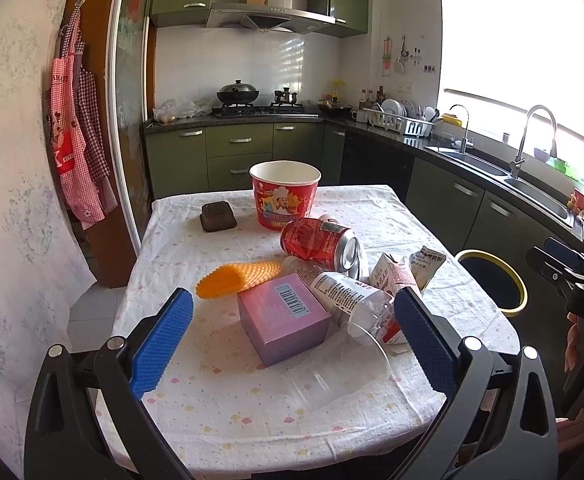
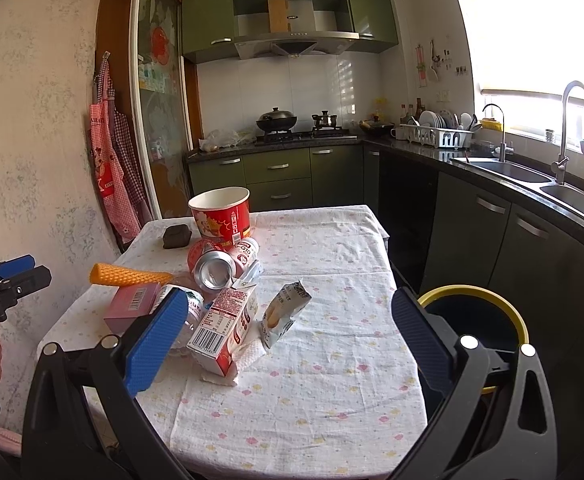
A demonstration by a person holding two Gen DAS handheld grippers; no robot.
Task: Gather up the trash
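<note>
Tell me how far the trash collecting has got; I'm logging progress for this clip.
Nothing looks done yet. Both tools, left and right, are open and empty above the table. Still lying there: red paper bucket, soda can, pink box, orange foam sleeve, plastic bottle, clear cup, cartons. The yellow-rimmed bin waits beside it.

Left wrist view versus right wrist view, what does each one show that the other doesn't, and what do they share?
Only the left wrist view shows the clear cup lying on its side near the table's front edge, and the right tool from outside. Only the right wrist view shows the barcode end of the carton, the white tissue under it, and the left tool from outside. Both show the red bucket, can, orange net, pink box and yellow-rimmed bin.
</note>
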